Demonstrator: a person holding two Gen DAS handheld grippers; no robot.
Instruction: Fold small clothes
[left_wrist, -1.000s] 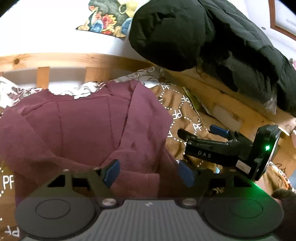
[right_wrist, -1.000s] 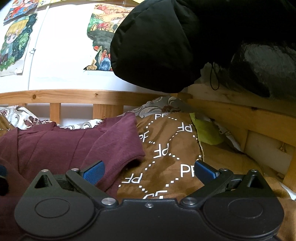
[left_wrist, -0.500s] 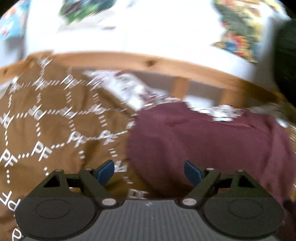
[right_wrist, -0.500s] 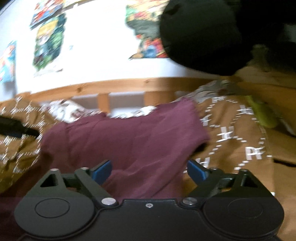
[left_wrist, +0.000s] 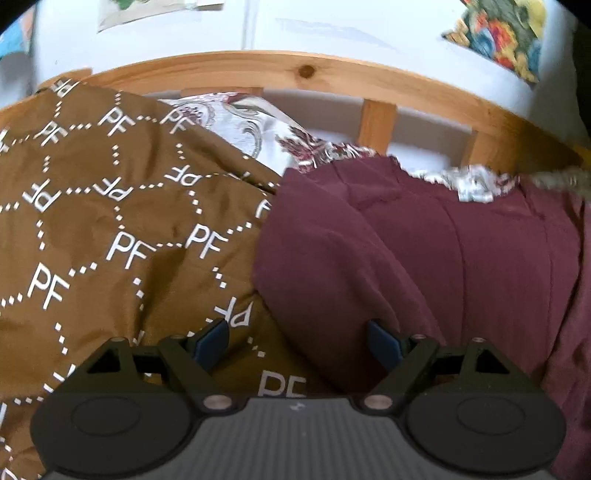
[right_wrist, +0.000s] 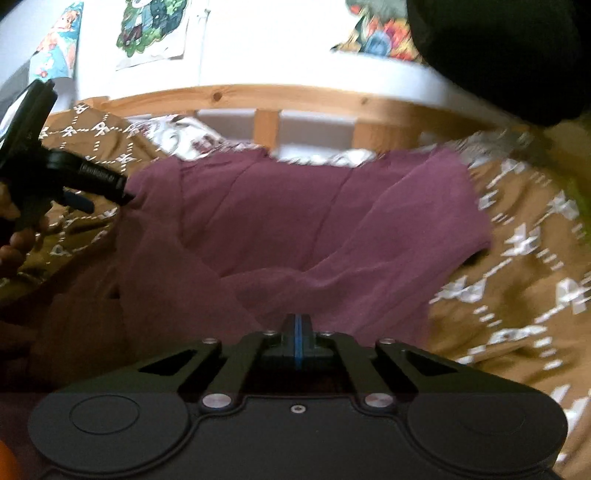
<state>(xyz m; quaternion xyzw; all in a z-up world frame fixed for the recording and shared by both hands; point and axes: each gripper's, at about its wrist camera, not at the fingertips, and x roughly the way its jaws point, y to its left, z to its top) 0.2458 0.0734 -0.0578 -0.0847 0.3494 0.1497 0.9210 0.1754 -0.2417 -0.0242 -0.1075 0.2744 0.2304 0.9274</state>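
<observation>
A maroon shirt (right_wrist: 314, 218) lies spread on a brown quilt printed with "PF" (left_wrist: 110, 240). In the left wrist view the shirt (left_wrist: 424, 258) fills the right half. My left gripper (left_wrist: 297, 341) is open and empty, low over the shirt's left edge where it meets the quilt. It also shows at the far left of the right wrist view (right_wrist: 96, 190). My right gripper (right_wrist: 298, 328) is shut, its blue pads pressed together at the near fold of the shirt; the cloth seems pinched there.
A wooden bed rail (left_wrist: 295, 70) runs along the back against a white wall with posters (right_wrist: 151, 29). A floral pillow (left_wrist: 251, 125) lies by the rail. A black jacket (right_wrist: 498, 48) hangs at the upper right.
My right gripper has closed at the shirt's near fold. My left gripper has swung left from the shirt's middle to its left edge and stays open.
</observation>
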